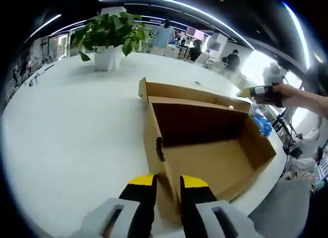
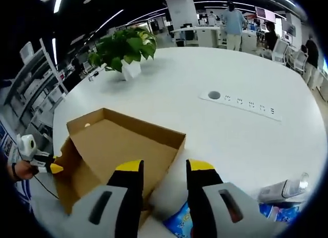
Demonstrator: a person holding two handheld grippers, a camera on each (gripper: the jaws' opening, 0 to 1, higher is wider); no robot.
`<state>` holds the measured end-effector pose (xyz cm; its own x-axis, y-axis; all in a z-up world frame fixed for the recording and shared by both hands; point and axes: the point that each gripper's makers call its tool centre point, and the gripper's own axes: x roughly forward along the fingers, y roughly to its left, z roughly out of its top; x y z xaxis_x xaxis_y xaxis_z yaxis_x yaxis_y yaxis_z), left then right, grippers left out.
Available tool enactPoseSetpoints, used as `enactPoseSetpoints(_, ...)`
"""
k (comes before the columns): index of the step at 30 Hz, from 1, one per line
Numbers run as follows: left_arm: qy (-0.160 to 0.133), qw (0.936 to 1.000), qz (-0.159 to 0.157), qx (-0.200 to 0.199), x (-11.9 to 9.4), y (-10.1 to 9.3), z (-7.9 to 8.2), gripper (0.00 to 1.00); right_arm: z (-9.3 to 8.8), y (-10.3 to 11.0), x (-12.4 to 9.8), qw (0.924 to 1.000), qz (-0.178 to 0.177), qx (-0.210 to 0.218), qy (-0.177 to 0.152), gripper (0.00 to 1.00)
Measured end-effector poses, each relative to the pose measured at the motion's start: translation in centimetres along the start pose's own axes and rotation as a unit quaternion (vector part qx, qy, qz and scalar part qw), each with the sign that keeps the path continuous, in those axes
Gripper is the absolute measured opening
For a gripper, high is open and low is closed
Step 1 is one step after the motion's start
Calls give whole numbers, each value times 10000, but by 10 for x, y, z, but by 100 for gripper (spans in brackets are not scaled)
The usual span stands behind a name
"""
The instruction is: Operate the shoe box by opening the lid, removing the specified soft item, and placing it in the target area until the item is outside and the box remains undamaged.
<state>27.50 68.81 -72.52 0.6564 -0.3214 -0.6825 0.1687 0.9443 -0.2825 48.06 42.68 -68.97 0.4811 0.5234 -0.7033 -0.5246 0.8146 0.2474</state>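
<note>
The brown cardboard shoe box (image 1: 215,161) lies open on the white table (image 1: 66,135), its inside bare, its lid (image 1: 195,92) tipped back on the far side. My left gripper (image 1: 167,182) straddles the near wall, its yellow-tipped jaws shut on the cardboard. A hand holds my right gripper (image 1: 256,92) in the air by the far right corner. In the right gripper view the box (image 2: 113,146) sits below my right gripper (image 2: 165,169), whose jaws stand open and hold nothing. The left gripper (image 2: 54,169) pinches the box wall at the left. A blue soft packet (image 2: 179,222) lies on the table outside the box.
A potted plant (image 1: 107,38) (image 2: 125,48) stands far back on the table. A socket strip (image 2: 246,102) is set into the tabletop. A clear wrapped item (image 2: 284,189) lies near the blue packet. People stand at desks behind. The table edge runs close to the box's right side.
</note>
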Motion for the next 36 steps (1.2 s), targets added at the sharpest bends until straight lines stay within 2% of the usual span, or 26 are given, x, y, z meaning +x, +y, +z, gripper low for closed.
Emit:
enactPoseSetpoints(2, -1, 10000, -10, -5, 0, -1, 0, 18, -1, 1, 1, 10000, -19, 66, 15, 29)
enactPoseSetpoints(5, -3, 10000, -5, -7, 1, 0, 0, 17, 4, 1, 3, 9996, -105, 245, -114, 21)
enactPoseSetpoints(7, -6, 10000, -7, -17, 1, -1, 0, 17, 4, 3, 5, 9994, -142, 290, -102, 22)
enactPoseSetpoints(9, -3, 10000, -12, -12, 1, -1, 0, 17, 1, 0, 13, 9995, -243, 202, 40, 22)
enactPoseSetpoints(18, -20, 10000, -21, -58, 1, -1, -3, 17, -16, 5, 21, 9982, -415, 296, 318, 21)
enactPoseSetpoints(24, -19, 10000, -5, -72, 2, 1, -5, 17, -23, 1, 23, 9967, -618, 300, 421, 11)
enactPoseSetpoints(26, -18, 10000, 5, -53, 3, 1, -5, 17, -25, -2, 21, 9957, -732, 329, 460, 6)
enactPoseSetpoints(29, -27, 10000, 26, -68, 3, 1, -6, 16, -27, 0, 18, 9941, -811, 521, 496, 5)
enactPoseSetpoints(35, -14, 9999, 101, -40, 3, 1, -7, 16, -22, 4, 7, 9944, -860, 436, 430, 3)
enactPoseSetpoints(36, -1, 9999, 116, -8, 3, 0, -7, 16, -6, -24, 28, 9943, -845, 490, 427, 3)
